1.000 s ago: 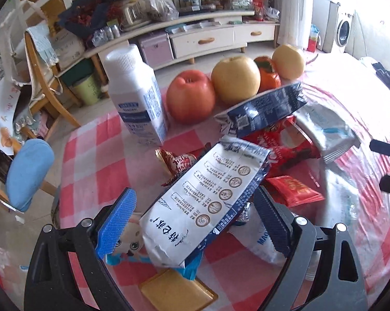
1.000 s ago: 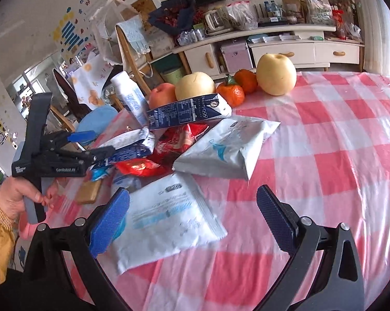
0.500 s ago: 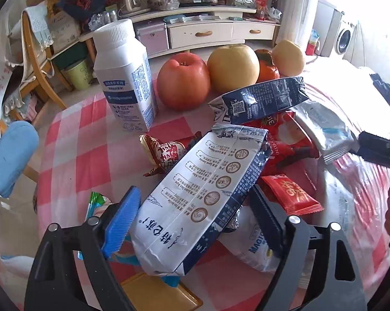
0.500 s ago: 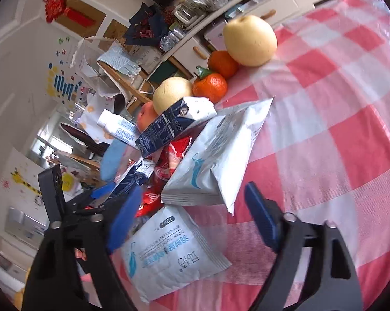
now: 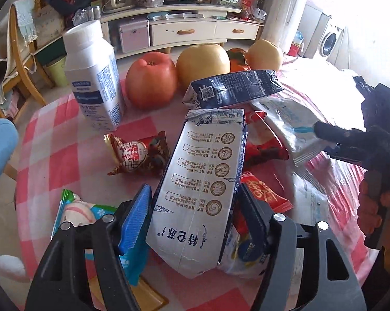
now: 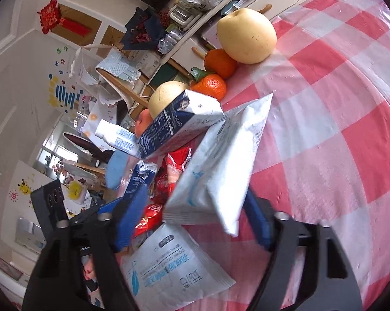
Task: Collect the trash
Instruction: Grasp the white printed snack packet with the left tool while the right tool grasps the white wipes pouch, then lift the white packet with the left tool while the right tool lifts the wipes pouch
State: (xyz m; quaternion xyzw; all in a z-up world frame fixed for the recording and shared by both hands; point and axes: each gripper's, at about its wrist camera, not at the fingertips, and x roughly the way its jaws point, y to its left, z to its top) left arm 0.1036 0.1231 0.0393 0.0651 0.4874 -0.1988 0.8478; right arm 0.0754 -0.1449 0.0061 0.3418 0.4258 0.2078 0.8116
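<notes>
On the red-and-white checked table [image 5: 65,140], both grasps look to be in hand: the left gripper [image 5: 195,217] has just been closing its fingers around the lower end of a white-and-navy milk carton [image 5: 205,171] lying flat among wrappers, the pads at or just beside its sides, though firm contact I cannot tell. The right gripper [image 6: 192,223] has likewise been closing about a white, blue-printed plastic pouch [image 6: 221,160] that leans against a dark-blue carton [image 6: 177,121]; its fingers stand roughly half open, apparently touching the pouch. Next, I judge, both need to finish squeezing and then lift clear without dragging the neighbouring wrappers or fruit.
</notes>
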